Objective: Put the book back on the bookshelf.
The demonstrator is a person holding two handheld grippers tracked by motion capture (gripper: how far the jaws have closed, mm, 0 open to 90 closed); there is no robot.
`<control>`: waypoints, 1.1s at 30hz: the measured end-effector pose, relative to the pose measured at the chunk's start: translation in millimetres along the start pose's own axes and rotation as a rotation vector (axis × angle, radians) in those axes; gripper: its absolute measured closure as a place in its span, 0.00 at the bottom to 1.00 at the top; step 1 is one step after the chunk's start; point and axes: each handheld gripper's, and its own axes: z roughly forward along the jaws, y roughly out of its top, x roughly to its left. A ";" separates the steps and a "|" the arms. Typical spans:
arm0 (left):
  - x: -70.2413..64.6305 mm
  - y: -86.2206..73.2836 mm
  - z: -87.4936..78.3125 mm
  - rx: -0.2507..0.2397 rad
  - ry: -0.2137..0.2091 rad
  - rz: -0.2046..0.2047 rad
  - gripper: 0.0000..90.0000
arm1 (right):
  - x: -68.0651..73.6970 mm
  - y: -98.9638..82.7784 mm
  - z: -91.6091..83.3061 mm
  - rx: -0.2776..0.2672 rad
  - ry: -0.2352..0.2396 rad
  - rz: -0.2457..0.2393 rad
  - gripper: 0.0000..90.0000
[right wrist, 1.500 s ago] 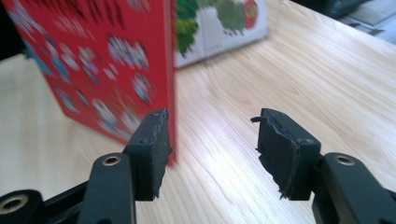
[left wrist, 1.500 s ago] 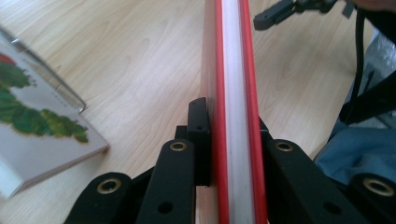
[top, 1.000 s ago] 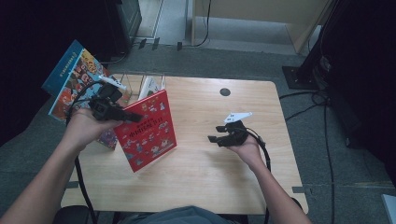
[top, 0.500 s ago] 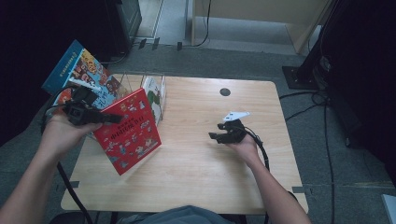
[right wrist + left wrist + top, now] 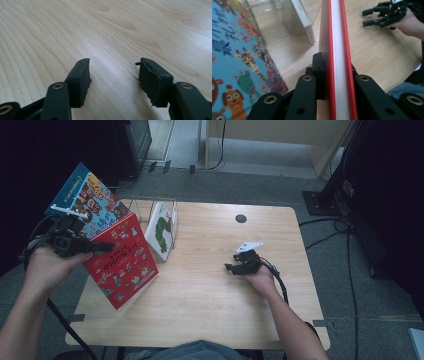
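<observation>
My left gripper (image 5: 102, 247) is clamped on the red book (image 5: 122, 260), both pads pressed flat against its covers; the book stands tilted at the table's (image 5: 210, 310) left edge, just in front of the clear book rack (image 5: 150, 207). A blue book (image 5: 87, 200) leans left of the rack, and I think a white one (image 5: 162, 230) sits inside. My right gripper (image 5: 231, 268), well right of the rack, has just been closing a little; its jaws stand apart with nothing between them.
</observation>
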 end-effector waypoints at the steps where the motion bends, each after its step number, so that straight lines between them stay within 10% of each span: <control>1: 2.0 -0.1 -0.9 -0.005 0.006 -0.010 0.89 | 0.2 -1.0 0.1 -0.007 -0.006 0.000 0.47; 16: 34.0 8.7 -1.2 -0.042 0.089 -0.139 0.89 | 3.2 -8.9 1.8 -0.062 -0.015 -0.026 0.40; 33: 47.6 44.4 15.5 -0.082 0.133 -0.183 0.89 | 6.6 -8.2 2.8 -0.060 -0.033 -0.018 0.37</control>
